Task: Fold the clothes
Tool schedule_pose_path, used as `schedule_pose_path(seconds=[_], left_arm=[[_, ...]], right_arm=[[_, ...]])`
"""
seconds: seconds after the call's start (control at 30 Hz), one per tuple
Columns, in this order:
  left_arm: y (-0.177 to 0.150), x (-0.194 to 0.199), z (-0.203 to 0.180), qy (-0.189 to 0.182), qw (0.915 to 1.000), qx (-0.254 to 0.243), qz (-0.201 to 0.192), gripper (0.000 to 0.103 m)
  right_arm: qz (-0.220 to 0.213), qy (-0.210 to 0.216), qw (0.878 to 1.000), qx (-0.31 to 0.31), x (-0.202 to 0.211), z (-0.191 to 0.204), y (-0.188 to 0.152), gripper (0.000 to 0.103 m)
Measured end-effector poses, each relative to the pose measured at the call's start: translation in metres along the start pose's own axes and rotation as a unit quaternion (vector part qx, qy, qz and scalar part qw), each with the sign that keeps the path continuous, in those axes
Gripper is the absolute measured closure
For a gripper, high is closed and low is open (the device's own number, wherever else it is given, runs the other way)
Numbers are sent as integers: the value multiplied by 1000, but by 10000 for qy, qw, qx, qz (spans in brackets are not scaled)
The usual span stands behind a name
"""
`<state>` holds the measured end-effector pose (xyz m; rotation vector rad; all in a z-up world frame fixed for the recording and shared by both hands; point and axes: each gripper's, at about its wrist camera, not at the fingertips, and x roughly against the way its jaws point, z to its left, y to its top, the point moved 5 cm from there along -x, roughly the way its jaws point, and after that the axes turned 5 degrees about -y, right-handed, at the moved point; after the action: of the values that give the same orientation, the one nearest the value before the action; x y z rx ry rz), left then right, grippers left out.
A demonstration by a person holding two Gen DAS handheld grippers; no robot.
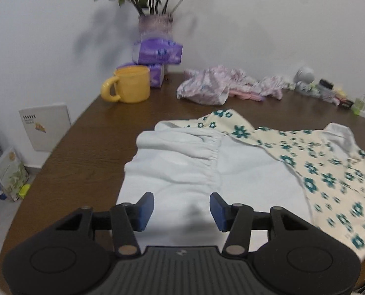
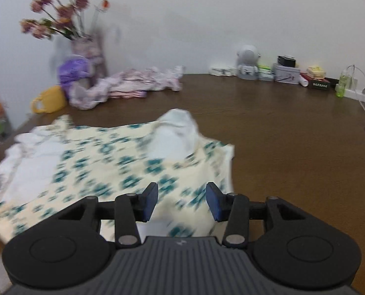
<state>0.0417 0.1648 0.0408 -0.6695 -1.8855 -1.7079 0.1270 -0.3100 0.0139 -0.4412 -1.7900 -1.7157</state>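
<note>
On the left, by the wall, a yellow mug sits on the brown table. Just behind the mug are purple tissue packs, and behind those stands a vase of flowers. To the right of the mug lies a crumpled pink and white cloth, well apart from it.

In front of the mug, nearer the camera, lies the white garment with a gathered stretchy band. It is spread on the table. To the right of the mug, past the white garment, the cream cloth with teal flowers lies partly over the white one.

The left gripper hangs above the white garment. Its blue pads are wide apart and hold nothing.

The right gripper hangs above the flowered cloth, far right of the mug. Its pads are wide apart too, with nothing between them. This view is blurry.

Far right of the mug, along the wall, sit a small white robot toy, some little boxes and a green bottle.
</note>
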Motion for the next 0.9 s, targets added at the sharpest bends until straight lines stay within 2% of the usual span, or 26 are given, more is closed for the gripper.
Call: schedule_pose_path(seconds=[0.1, 0.27, 0.33, 0.37, 0.5, 0.57, 0.9], left_arm=[[5, -27, 3, 72, 9999, -21, 141, 54], [14, -71, 7, 205, 9992, -61, 347, 56], [18, -75, 7, 260, 9992, -86, 305, 62], [20, -78, 7, 267, 9991, -90, 306, 68], [30, -88, 8, 294, 9990, -105, 311, 79], [36, -93, 8, 313, 9990, -117, 309, 82], [67, -134, 4, 367, 9990, -152, 227, 82]], right_arm=[[203, -58, 9998, 51, -33, -3, 14, 51], [519, -165, 9985, 24, -87, -5, 20, 51], [494, -177, 9986, 24, -99, -4, 21, 54], [472, -164, 9987, 27, -104, -3, 21, 60], [414, -421, 9979, 271, -115, 2, 25, 77], [443, -530, 9971, 319, -119, 3, 28, 78], [460, -713, 9962, 205, -143, -8, 48, 79]])
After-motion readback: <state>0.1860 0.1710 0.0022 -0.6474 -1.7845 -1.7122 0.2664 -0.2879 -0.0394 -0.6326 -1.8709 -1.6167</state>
